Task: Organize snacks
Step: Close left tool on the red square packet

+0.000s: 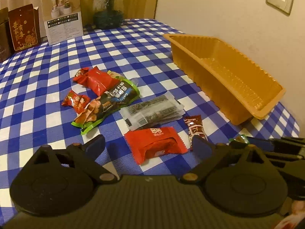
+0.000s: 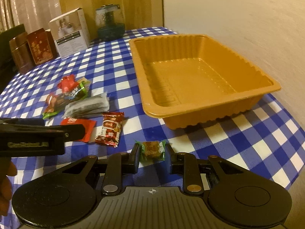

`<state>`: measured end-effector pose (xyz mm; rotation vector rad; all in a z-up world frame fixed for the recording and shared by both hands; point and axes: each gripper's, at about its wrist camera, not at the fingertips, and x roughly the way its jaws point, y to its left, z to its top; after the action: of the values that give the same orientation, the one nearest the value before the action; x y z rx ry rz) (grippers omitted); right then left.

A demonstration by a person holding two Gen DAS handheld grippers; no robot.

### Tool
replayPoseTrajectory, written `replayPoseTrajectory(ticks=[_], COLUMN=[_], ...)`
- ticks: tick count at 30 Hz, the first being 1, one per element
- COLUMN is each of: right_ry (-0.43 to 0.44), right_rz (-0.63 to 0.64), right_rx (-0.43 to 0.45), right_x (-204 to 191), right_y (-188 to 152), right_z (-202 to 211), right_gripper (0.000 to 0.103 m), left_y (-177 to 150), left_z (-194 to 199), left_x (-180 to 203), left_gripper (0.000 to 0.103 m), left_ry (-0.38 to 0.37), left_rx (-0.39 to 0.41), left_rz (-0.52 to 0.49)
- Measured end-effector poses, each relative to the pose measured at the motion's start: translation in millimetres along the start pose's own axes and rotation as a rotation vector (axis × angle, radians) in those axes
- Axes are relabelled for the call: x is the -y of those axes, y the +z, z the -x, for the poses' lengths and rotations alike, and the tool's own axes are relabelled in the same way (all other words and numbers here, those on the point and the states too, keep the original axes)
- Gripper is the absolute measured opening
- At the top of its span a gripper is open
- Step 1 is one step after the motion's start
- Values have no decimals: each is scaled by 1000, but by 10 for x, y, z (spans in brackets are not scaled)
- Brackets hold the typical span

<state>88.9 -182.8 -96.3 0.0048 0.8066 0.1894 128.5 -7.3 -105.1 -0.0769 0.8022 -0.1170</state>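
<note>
The right gripper [image 2: 152,153] is pinching a green-wrapped candy [image 2: 152,150] between its jaws just above the checked cloth [image 2: 219,139], near the empty orange tray [image 2: 190,87], while the left gripper [image 1: 147,143] is hanging wide open over a red packet [image 1: 154,143] with 1 brown packet [image 1: 195,126] lying beside it

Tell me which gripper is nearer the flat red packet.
Left. The left gripper hangs open right over the flat red packet. The right gripper is off to the side, shut on the green-wrapped candy.
</note>
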Motion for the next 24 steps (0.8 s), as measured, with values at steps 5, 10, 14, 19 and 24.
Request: replayPoseTrajectory(ticks=[5, 10, 14, 19, 24], right_ry=[3, 2, 2, 6, 14], right_rz=[0, 1, 1, 4, 10], right_rx=[0, -2, -4, -6, -6], right_x=[8, 7, -9, -34, -71], right_y=[-2, -3, -4, -12, -6], right_z=[1, 0, -3, 0, 4], right_gripper=[27, 27, 27, 27, 27], left_y=[-6, -19, -35, -40, -66], left_z=[-121, -147, -136, -93, -40], left_x=[28, 91, 97, 34, -3], left_gripper=[89, 81, 69, 58, 41], left_ry=[18, 33, 57, 70, 94], left_rx=[-8, -5, -4, -3, -10], left_rz=[17, -20, -42, -6, 2])
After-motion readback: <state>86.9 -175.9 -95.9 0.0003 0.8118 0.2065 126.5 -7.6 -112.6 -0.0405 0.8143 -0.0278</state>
